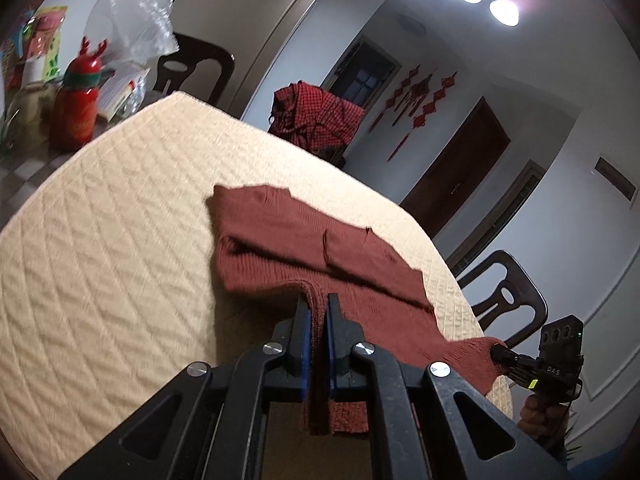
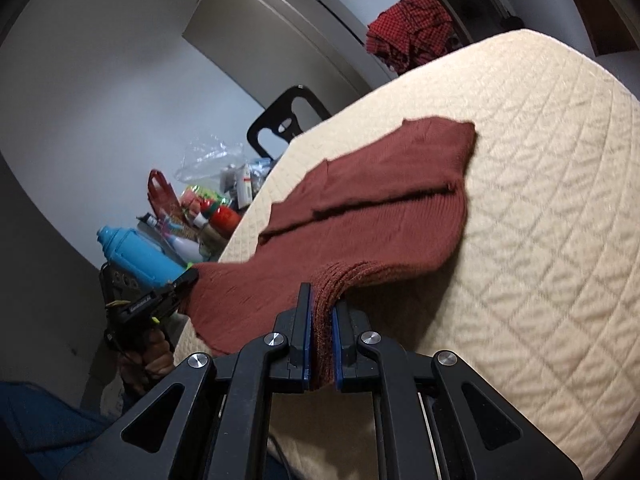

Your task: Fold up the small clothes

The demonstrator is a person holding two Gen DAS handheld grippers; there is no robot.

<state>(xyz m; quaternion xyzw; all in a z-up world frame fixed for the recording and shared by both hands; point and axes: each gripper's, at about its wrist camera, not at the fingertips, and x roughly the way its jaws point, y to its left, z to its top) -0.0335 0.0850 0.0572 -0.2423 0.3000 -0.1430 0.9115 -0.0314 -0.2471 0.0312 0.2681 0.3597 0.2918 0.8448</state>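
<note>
A rust-brown knit garment (image 1: 304, 248) lies on the cream quilted cover (image 1: 104, 240) of the counter, its far part flat with the sleeves folded in over the body, its near hem lifted off the surface at two points. The left tool (image 1: 317, 312) is clamped on the ribbed hem, a thick fold of knit pinched between its blue-padded fingers (image 1: 306, 344); in the right wrist view the right tool (image 2: 321, 316) grips another stretch of the same hem the same way. Each tool shows in the other's camera — the right one (image 1: 500, 354) at the garment's corner near the counter's edge, the left one (image 2: 188, 280) biting the opposite corner where cloth overhangs the rim. Wide bare quilting lies to the left of the garment in the left wrist view and to the right of it in the right wrist view. At the far end of the counter stand a red bottle with antlers (image 1: 78, 108), a plastic bag (image 1: 132, 20) and small clutter, well apart from the cloth. A blue bottle (image 2: 136, 254) sits just beside the left tool. Dark chairs (image 1: 508, 300) ring the counter; one carries a red checked cloth (image 1: 316, 116).
</note>
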